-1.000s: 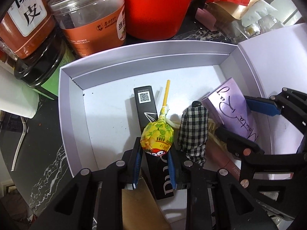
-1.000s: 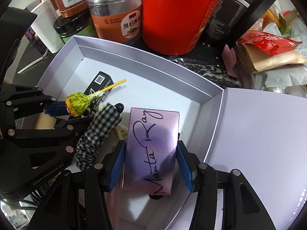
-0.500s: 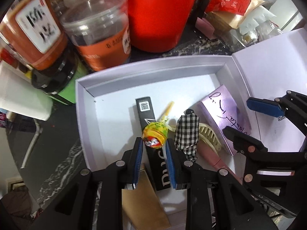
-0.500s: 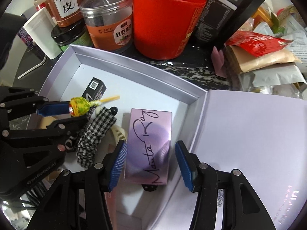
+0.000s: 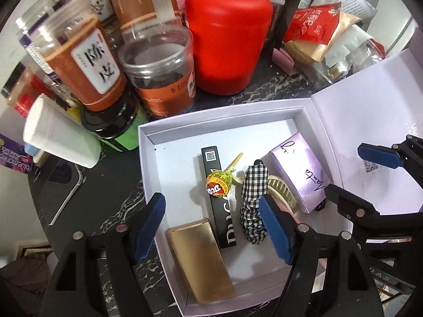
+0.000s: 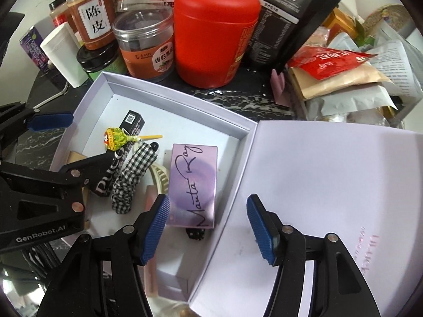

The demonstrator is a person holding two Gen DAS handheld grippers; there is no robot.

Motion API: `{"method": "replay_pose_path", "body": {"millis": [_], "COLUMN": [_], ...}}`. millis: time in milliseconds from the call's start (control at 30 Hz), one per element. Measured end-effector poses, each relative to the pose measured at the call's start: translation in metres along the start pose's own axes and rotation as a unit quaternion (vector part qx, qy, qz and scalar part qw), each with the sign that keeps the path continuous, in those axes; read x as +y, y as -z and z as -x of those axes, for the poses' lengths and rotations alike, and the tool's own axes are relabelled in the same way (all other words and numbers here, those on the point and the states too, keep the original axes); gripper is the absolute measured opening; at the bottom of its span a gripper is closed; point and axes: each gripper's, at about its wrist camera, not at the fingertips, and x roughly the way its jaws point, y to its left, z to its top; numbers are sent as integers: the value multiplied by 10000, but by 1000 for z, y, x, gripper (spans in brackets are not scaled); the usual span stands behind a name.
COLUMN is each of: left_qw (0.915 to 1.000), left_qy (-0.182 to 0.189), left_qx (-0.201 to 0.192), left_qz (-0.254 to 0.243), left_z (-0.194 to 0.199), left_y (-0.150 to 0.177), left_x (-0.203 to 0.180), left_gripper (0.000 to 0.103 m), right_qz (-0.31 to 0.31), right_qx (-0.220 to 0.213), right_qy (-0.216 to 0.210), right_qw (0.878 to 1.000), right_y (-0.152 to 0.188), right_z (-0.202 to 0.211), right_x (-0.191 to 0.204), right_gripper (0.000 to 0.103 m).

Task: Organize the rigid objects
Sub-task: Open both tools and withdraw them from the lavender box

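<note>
Above an open lavender box (image 5: 148, 163) on a dark marbled table (image 5: 87, 211): left gripper (image 5: 214, 222) with fingers spread, just opened, nothing between them; right gripper (image 6: 208, 227) likewise parted and newly widened, empty. Inside the box, a lollipop (image 5: 218, 186) lying across a black carton (image 5: 219, 198), beside a checked scrunchie (image 5: 252, 200), a cream hair claw (image 5: 280, 191), a purple packet (image 6: 194, 185) and a gold carton (image 5: 201, 261)
</note>
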Motion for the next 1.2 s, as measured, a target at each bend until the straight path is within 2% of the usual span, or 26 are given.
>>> {"method": "replay_pose_path", "body": {"millis": [233, 600, 867, 1200], "left_qw": [9996, 9968, 9933, 9899], "left_qy": [-47, -249, -423, -540], "left_qx": [-190, -622, -877, -1018], "left_qz": [183, 435, 622, 822], "left_z": [34, 98, 142, 175], "left_y": [5, 25, 55, 99], "left_x": [10, 26, 35, 42], "left_gripper": [73, 73, 73, 74], "right_qz": [-114, -299, -250, -122], "right_qx": [-213, -819, -1146, -1322], "right_qy": [-16, -117, -251, -412], "right_qw": [9997, 9961, 9928, 9903], "right_y": [8, 14, 33, 65], "right_z": [27, 84, 120, 145], "right_x": [0, 10, 28, 52], "right_gripper": [61, 61, 61, 61]}}
